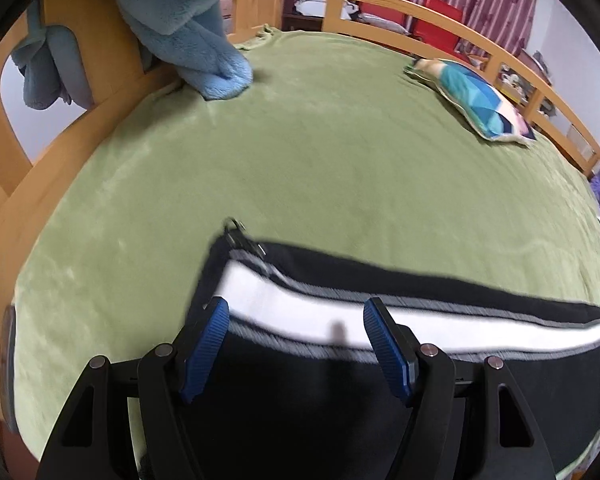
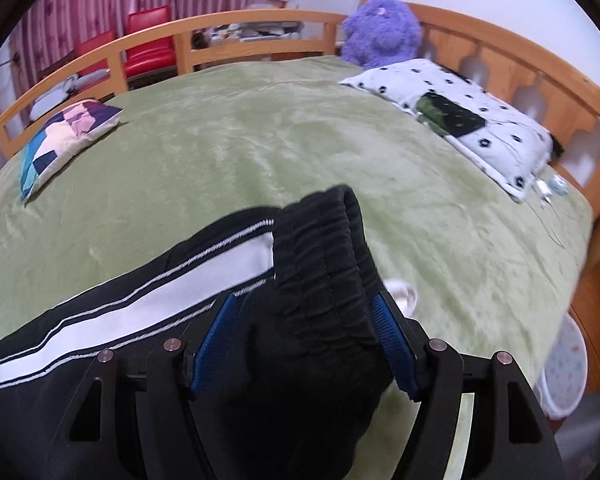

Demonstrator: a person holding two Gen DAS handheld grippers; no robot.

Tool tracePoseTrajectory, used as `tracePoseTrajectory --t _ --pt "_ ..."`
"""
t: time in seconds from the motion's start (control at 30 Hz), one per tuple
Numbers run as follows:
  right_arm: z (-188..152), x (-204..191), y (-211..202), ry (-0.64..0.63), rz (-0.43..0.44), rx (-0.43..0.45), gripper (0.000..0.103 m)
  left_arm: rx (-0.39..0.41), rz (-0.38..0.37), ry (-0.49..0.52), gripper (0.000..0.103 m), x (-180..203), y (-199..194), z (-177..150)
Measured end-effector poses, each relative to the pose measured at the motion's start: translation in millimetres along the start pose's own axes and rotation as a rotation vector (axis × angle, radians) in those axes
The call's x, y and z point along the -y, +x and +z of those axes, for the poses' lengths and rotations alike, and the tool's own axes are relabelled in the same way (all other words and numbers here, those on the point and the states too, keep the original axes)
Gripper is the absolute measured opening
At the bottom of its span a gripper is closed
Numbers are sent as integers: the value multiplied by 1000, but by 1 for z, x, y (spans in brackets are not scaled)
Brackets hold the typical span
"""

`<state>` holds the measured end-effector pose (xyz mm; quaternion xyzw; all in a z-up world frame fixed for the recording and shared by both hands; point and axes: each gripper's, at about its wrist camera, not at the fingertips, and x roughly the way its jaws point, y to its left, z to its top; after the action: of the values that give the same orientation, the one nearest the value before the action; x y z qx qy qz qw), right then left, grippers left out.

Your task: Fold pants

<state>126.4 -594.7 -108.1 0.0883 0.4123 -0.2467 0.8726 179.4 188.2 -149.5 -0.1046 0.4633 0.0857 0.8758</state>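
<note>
One pair of black pants lies lengthwise on the green bed, legs stacked. Left claw and right claw both gape, gripping nothing. Next: fold end over end.

A: How much of the pants can you make out in the left wrist view?
B: Only part. The near end runs off the bottom edge behind the left tongs, and the striped leg is cut off at the right edge. The zip pull at the hem is smeared.
A: And in the right wrist view?
B: The waistband is bunched between the right tongs, hiding the bed cover behind it. A small white thing just right of it is too blurred to name.
A: The blue plush?
B: Cropped by the top edge.
</note>
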Motion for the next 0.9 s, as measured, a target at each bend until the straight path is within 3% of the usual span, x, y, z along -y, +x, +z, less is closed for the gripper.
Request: tracePoseTrajectory --t 0.07,0.1,0.13,0.17,0.2,0.27,0.33,0.4,0.43,0.57,0.67,0.7,0.73,0.8,0.9 --pt "-11 -8 -14 12 -36 10 69 -22 8 -1 68 -6 15 9" --pt "-15 -11 -19 13 -45 12 69 -47 23 2 62 -9 25 11" --pt "-17 -14 -21 19 -31 3 69 -69 23 3 42 -12 32 11" --pt "-21 -17 -25 28 -17 -11 69 -95 20 4 33 -15 41 11" --pt "-25 -20 -29 30 -19 -17 69 -102 -26 10 17 -19 45 11" --pt "-34 -29 -35 29 -35 -26 69 -63 -99 -6 14 -26 39 16" --pt "-44 -39 -38 17 -41 -48 69 15 -131 0 14 -33 22 26" --pt "-54 -51 -40 9 -43 -58 69 23 -169 -6 15 -38 17 37" --pt "-59 -56 -40 10 -36 -66 69 17 -163 -9 15 -37 20 38" --pt "-73 -77 -34 12 11 -101 69 -76 -20 79 19 -17 57 27" --pt "-83 -96 -28 -1 40 -133 69 -50 -27 47 25 -21 40 26" --pt "-87 -104 -27 -11 56 -141 69 -29 -39 37 34 -22 28 26" --pt "-90 -110 -28 -22 66 -143 69 -16 -49 38 50 -22 19 25" --pt "-96 -123 -30 -51 74 -138 69 23 -54 61 64 -18 -7 17" --pt "-104 -137 -35 -78 89 -126 69 48 -34 74 64 -13 -35 2"
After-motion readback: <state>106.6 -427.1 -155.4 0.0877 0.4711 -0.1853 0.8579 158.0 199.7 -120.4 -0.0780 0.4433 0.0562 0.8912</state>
